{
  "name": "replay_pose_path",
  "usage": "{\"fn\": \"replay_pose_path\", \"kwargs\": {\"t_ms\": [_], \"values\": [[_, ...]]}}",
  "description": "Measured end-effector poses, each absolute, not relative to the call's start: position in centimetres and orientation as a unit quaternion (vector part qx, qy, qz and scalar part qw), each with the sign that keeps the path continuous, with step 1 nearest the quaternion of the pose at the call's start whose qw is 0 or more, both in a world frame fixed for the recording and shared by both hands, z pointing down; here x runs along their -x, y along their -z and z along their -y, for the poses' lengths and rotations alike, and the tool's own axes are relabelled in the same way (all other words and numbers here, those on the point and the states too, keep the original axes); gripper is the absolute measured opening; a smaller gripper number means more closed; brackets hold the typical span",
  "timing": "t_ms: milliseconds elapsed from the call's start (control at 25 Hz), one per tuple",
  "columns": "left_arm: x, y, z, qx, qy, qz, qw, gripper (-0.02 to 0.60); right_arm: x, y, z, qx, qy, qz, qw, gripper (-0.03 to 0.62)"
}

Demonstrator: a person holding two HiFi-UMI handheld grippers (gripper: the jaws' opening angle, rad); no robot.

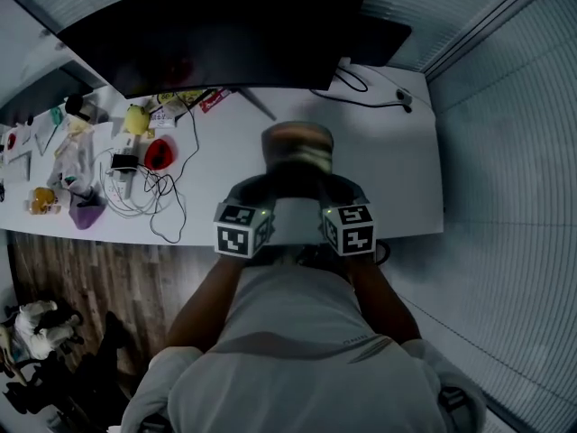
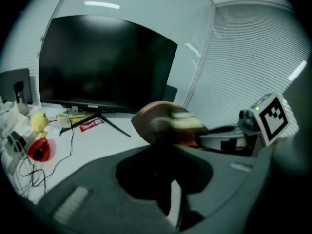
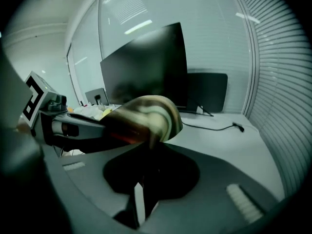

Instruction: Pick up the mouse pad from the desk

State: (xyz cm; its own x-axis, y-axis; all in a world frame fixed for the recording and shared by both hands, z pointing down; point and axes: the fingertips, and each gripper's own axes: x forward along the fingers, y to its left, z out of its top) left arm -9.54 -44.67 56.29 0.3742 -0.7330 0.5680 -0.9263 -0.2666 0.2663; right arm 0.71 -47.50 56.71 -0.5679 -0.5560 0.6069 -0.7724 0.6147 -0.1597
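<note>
The left gripper (image 1: 270, 180) has its two jaws drawn almost together on the near edge of a brown-and-cream, soft, rounded mouse pad (image 1: 297, 152), and the right gripper (image 1: 325, 180), just beside it, pinches the same edge in the same way, its jaws only a sliver apart with the pad's rim between them. In the left gripper view the pad (image 2: 168, 123) rises out of the nearly closed left gripper (image 2: 163, 143) and curves over towards the right gripper (image 2: 234, 136); in the right gripper view it (image 3: 146, 117) bulges up from the right gripper (image 3: 150, 147) with the left gripper (image 3: 73, 128) close on the other side. The pad hangs in the air ahead of both jaws, clear of the flat white desk (image 1: 397, 174) below (its pattern is smeared, so no more can be read from it). Beyond the grippers stands a wide black monitor (image 1: 216, 34) on a thin splayed foot. Off to the left gripper's side lie a small red rounded object (image 1: 160, 154), a yellow soft toy (image 1: 135, 118) and a tangle of white cables (image 1: 135, 192). Past the right gripper a thin black cable (image 1: 370, 97) runs across the desk, and pale slatted blinds (image 1: 505, 152) close off that side. Behind the grippers is the person's light shirt (image 1: 297, 350), with a dark wooden floor (image 1: 90, 278) to its left.
</note>
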Motion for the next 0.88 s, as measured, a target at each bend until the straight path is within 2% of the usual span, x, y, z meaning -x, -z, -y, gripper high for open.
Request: {"fn": "replay_pose_path", "kwargs": {"t_ms": [560, 880], "values": [[10.0, -34.8, 46.2, -0.818, -0.033, 0.569, 0.073, 0.056, -0.6, -35.5, 48.9, -0.402, -0.061, 0.911, 0.074, 0.052], [9.7, -30.1, 44.7, -0.82, 0.0, 0.571, 0.035, 0.055, -0.7, -30.6, 47.7, -0.407, -0.015, 0.912, 0.037, 0.043]]}}
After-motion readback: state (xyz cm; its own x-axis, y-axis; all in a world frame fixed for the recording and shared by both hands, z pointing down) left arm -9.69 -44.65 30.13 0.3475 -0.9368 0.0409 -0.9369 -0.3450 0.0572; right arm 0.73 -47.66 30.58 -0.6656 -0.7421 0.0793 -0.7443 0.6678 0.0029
